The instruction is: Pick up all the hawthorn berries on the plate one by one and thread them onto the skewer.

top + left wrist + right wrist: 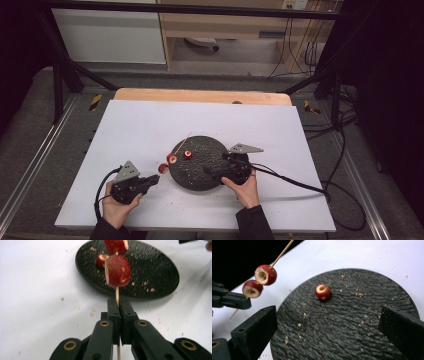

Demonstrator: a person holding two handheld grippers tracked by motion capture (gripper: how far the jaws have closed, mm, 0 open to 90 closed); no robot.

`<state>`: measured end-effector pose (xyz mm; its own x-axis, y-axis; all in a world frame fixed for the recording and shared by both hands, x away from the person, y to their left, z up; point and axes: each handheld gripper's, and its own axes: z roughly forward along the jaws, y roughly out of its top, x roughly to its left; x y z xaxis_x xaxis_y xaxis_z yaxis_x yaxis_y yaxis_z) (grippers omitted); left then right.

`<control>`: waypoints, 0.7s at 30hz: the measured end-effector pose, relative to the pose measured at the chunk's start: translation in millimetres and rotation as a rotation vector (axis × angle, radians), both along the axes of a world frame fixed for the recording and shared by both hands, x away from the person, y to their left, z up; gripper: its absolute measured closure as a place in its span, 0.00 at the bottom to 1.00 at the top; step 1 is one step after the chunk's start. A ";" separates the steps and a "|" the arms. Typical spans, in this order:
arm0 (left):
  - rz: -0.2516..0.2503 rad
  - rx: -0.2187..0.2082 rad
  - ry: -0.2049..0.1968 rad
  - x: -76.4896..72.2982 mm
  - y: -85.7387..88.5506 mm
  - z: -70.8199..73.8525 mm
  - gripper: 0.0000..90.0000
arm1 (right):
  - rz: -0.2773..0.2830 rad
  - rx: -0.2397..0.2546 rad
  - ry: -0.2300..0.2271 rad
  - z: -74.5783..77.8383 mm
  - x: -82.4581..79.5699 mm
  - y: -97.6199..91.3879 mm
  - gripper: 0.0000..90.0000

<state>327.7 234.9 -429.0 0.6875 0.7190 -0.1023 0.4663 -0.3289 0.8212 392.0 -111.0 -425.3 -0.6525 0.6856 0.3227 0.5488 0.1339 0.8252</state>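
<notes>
Both tools are black, blocky housings gripped from behind by a person in dark long sleeves (252,220). On top of the left tool (151,181) sits a grey three-cornered plate (128,171); the right tool (212,170) carries its own grey plate (243,148), drilled with small holes. A black cable (100,192) loops out from the rear of the left tool, and a longer black cable (292,181) trails from the back of the right one. Along the left tool's own jaws, the black link arms bear brass-coloured pivot rings (104,323), with small dark screws near the flat, square-ended pads. The right tool's pads (254,330) are matte black blocks with a finely stippled face.
</notes>
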 end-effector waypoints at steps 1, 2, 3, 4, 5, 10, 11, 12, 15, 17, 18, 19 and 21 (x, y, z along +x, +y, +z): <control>0.000 0.006 0.003 -1.0 2.2 -1.3 0.98 | 0.002 -0.010 0.004 0.2 0.2 -0.3 0.03; 0.001 0.010 0.005 -2.0 4.3 -2.4 0.98 | 0.005 -0.018 0.006 0.6 0.4 -0.7 0.03; 0.002 0.012 0.005 -2.8 6.1 -3.2 0.98 | 0.010 -0.024 0.012 1.1 0.8 -1.0 0.03; 0.002 0.013 0.008 -3.6 7.7 -3.9 0.98 | 0.012 -0.027 0.015 1.8 1.3 -1.3 0.03; 0.000 0.012 0.010 -4.1 9.0 -4.8 0.98 | 0.012 -0.032 0.016 2.6 1.9 -1.7 0.03; -0.006 0.023 0.025 -4.5 14.2 -10.4 0.98 | 0.037 -0.089 0.023 9.2 6.1 2.1 0.03; -0.003 0.023 0.025 -4.5 15.4 -11.1 0.98 | 0.043 -0.099 0.030 11.1 6.8 3.9 0.03; -0.002 0.019 0.028 -4.2 17.2 -11.7 0.98 | 0.050 -0.114 0.027 12.7 7.9 5.8 0.03; 0.012 0.012 0.035 -3.3 22.1 -11.9 0.98 | 0.071 -0.144 0.034 18.0 11.9 11.4 0.03; 0.015 0.012 0.039 -2.8 23.9 -11.6 0.98 | 0.079 -0.167 0.034 21.8 15.0 15.8 0.03; 0.016 0.015 0.039 -2.3 24.4 -11.8 0.98 | 0.083 -0.178 0.033 23.8 16.8 17.9 0.03; 0.017 0.017 0.042 -1.9 24.7 -12.0 0.98 | 0.087 -0.188 0.028 25.7 18.6 20.1 0.03; 0.016 0.015 0.047 -1.4 24.5 -12.3 0.98 | 0.101 -0.202 0.029 28.7 22.1 24.9 0.04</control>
<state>326.2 259.4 -441.3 0.6709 0.7313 -0.1231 0.5092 -0.3336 0.7934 414.1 -86.1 -396.6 -0.7136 0.6697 0.2055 0.5474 0.3500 0.7602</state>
